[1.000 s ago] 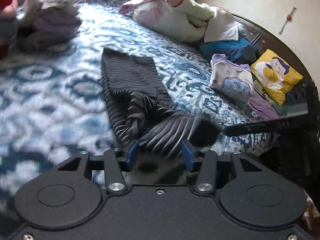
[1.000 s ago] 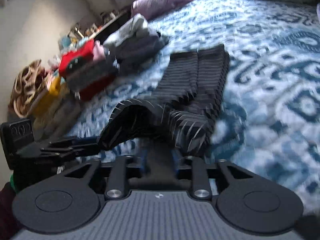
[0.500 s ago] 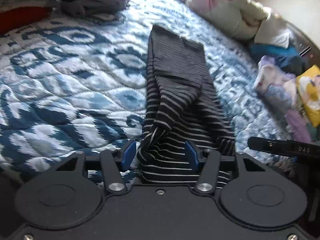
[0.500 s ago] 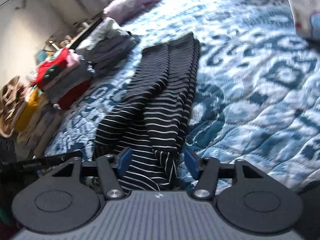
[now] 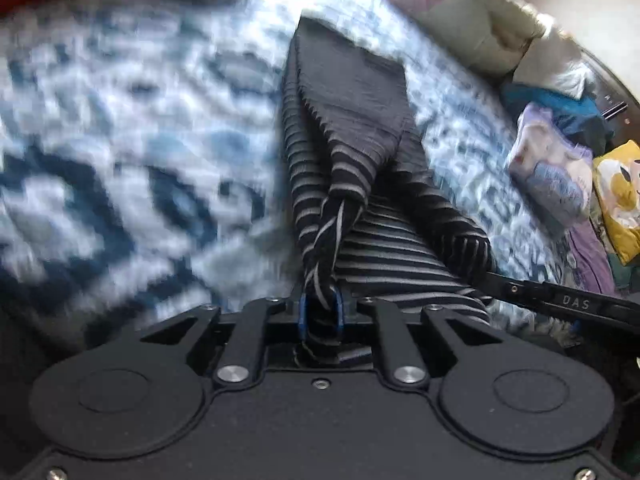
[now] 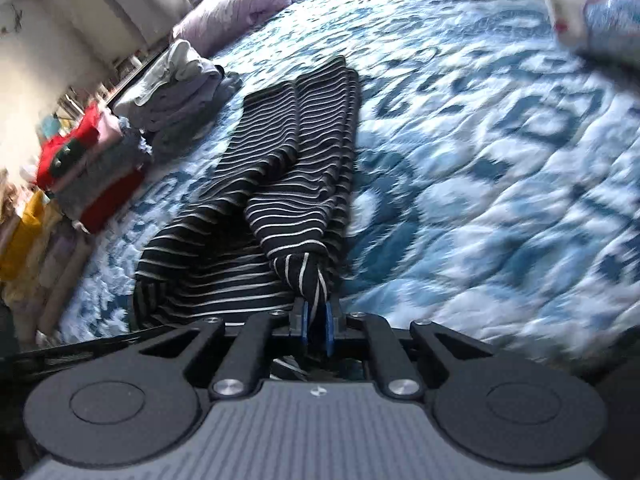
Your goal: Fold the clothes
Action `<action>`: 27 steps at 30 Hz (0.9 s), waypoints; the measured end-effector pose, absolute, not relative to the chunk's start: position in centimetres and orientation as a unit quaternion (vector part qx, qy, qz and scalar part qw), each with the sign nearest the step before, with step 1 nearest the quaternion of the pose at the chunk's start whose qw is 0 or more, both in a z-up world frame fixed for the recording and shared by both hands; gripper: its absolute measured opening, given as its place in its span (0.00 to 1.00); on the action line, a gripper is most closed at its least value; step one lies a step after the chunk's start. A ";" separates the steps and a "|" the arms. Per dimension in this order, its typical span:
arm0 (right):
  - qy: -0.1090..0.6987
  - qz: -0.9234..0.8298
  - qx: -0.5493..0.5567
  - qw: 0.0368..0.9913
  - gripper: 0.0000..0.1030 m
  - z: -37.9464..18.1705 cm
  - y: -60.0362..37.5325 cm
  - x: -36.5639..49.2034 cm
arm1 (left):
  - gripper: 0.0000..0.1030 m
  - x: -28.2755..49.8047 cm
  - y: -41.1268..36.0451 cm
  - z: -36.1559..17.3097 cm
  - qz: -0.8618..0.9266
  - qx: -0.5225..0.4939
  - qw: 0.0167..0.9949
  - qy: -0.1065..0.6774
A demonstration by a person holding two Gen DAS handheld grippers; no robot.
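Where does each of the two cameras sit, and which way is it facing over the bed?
Left wrist: on the left gripper, looking down its closing jaws at the striped garment bunched between them; the right gripper's finger shows.
Right wrist: on the right gripper, jaws closing on the same garment, facing the folded piles.
Shared: garment, blue patterned quilt.

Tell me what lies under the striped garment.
The blue-and-white patterned quilt shows all around the striped garment, which lies directly on it. Anything beneath the fabric itself is covered and cannot be seen.
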State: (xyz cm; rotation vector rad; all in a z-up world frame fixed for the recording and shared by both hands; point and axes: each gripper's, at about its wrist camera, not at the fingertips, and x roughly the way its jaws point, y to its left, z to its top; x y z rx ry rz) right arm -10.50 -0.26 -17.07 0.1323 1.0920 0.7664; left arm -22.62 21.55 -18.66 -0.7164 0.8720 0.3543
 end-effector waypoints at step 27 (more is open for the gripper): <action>0.409 0.396 0.162 0.806 0.65 -19.4 2.5 -1.4 | 0.53 -12.1 29.5 -15.3 0.161 -0.271 0.890 0.331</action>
